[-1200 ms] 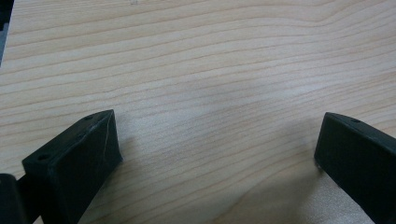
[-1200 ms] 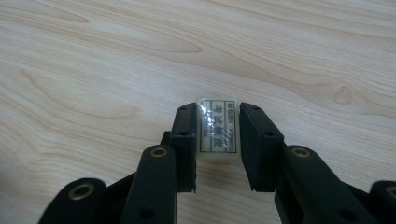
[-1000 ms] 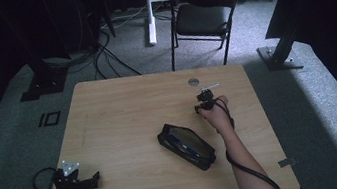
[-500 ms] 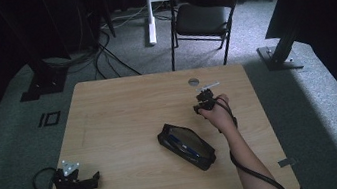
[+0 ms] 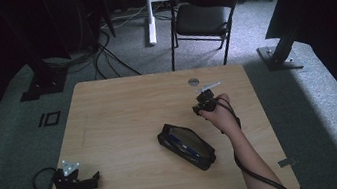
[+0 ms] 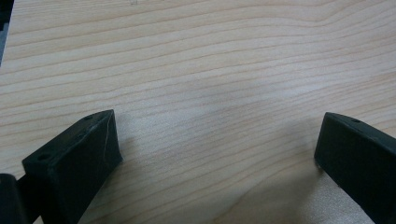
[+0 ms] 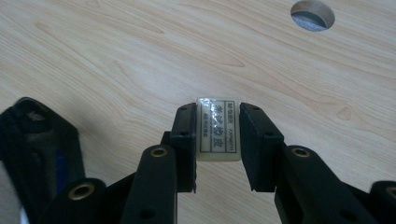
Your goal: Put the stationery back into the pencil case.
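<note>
The right claw is clamped on a small pale eraser, which sits squarely between the two black jaws with its printed label facing the camera. Each jaw presses one long side of the eraser, and its far end pokes out just past the jaw tips. In the right gripper view the eraser hangs above the bare wood of the counter; whether it touches the wood cannot be told. A round cable hole lies well beyond it, toward the counter's far edge, and an open black pencil case lies off to the left in that view, near the claw but apart from it.

In the high view the right claw is over the right half of the counter, held in the person's right hand, with the pencil case just beside it toward the person and the cable hole a little beyond. The eraser is too small to make out from up there.

The left claw rests near the counter's near-left corner, well apart from the eraser and the case. In the left gripper view its jaws stand wide apart, with plain wood grain between them.
</note>
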The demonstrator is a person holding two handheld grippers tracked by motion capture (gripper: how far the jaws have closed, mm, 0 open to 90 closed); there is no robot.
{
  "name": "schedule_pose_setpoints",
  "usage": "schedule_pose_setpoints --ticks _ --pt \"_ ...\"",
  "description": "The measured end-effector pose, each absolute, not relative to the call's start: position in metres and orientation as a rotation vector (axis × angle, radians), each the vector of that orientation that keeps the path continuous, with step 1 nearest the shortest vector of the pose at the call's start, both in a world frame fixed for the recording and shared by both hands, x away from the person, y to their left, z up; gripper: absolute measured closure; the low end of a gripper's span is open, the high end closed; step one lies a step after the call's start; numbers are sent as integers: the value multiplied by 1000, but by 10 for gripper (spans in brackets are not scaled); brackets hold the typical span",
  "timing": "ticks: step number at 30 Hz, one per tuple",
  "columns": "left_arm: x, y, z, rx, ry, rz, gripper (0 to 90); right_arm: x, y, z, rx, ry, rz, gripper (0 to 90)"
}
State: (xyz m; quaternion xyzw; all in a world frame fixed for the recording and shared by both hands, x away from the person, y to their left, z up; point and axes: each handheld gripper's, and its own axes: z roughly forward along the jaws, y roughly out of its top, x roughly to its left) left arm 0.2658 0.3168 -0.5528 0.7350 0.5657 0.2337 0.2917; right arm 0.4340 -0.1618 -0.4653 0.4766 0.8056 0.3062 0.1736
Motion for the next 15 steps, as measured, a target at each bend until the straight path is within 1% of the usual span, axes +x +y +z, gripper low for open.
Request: schedule_pose_setpoints --ticks 15 --pt "266 317 -553 1959 1508 623 4 413 -157 -446 1270 2315 924 683"
